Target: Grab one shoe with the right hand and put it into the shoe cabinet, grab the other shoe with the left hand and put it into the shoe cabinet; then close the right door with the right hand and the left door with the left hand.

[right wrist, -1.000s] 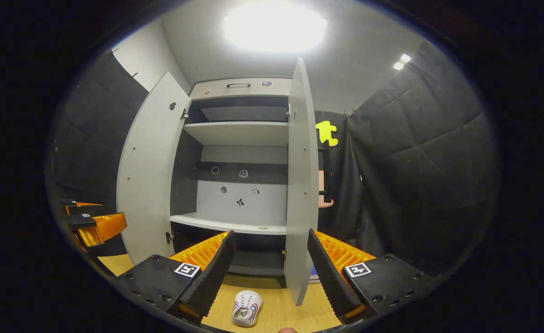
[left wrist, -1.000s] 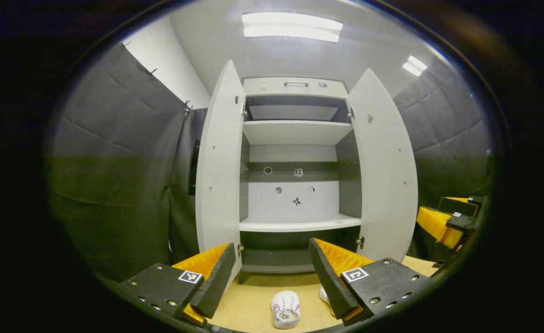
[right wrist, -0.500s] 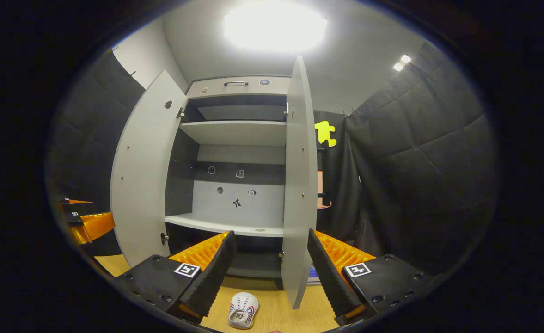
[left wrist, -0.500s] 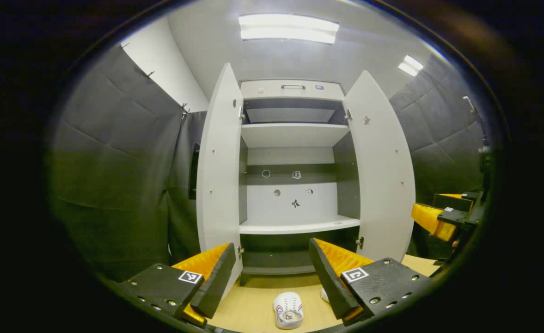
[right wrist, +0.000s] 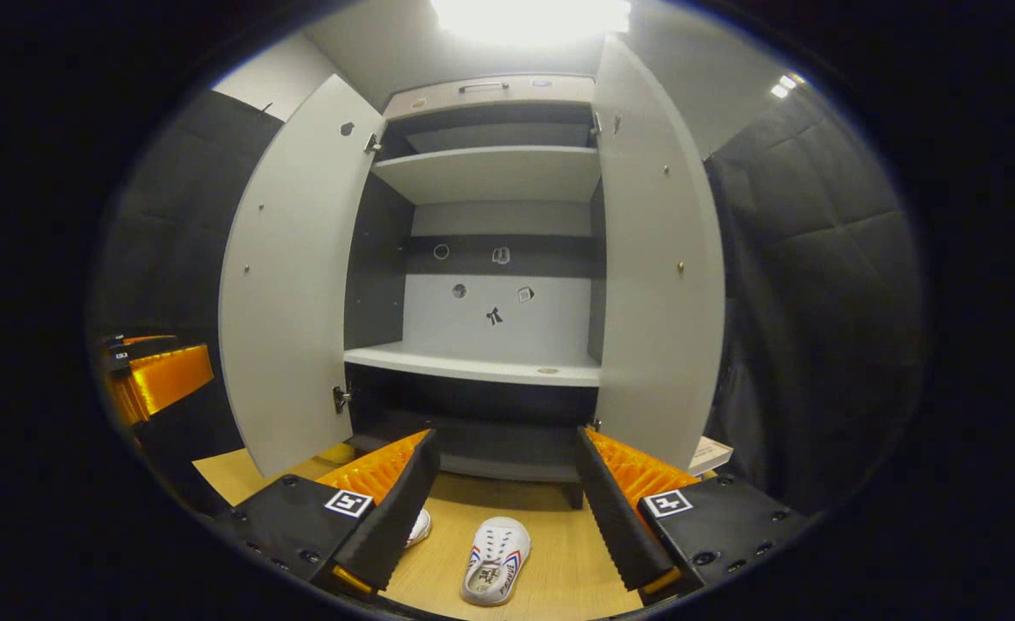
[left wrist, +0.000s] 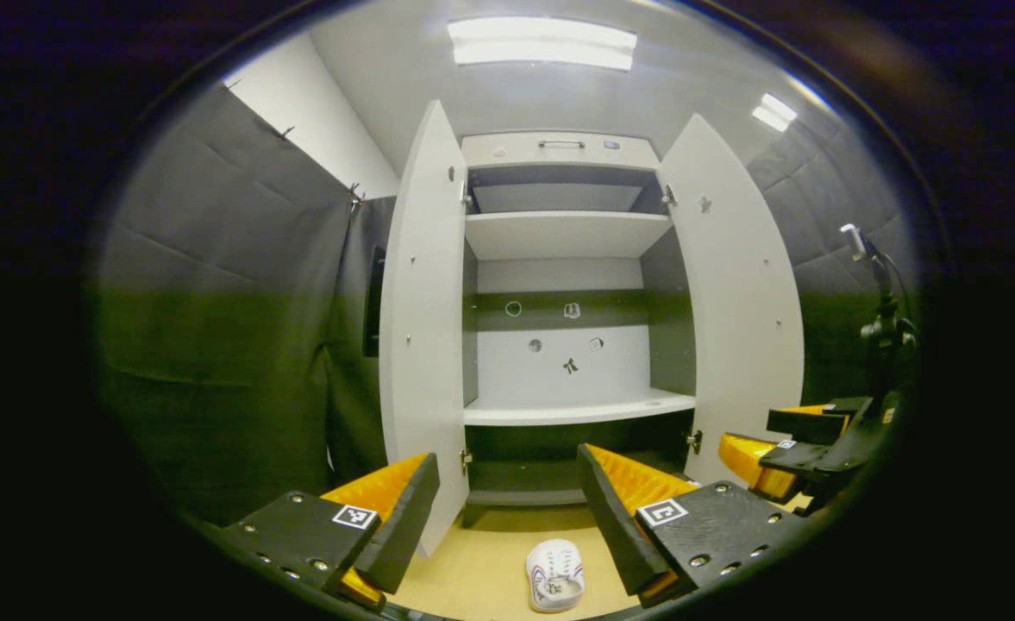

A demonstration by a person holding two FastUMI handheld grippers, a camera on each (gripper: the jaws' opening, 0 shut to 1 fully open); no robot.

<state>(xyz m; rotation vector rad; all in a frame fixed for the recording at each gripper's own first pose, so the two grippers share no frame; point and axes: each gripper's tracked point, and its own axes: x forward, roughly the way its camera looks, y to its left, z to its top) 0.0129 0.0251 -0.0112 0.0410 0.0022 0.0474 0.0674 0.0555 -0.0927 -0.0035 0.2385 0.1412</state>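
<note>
Standing wide open, both doors of the pale grey shoe cabinet (right wrist: pixel 490 177) leave its bare shelves and dark back panel with small stickers in plain sight. In the right gripper view, the left door (right wrist: pixel 287 276) and right door (right wrist: pixel 658 267) swing outward to each side. On the wooden floor (right wrist: pixel 559 552) before the cabinet lies a white shoe (right wrist: pixel 496 561) with red and blue side stripes, toe toward the cabinet, between the spread, released fingers of the right gripper (right wrist: pixel 503 509). A second white shoe (right wrist: pixel 418 528) peeks out just beside one finger. In the left gripper view, the left gripper (left wrist: pixel 507 509) is likewise released and holds nothing, above the striped shoe.
</note>
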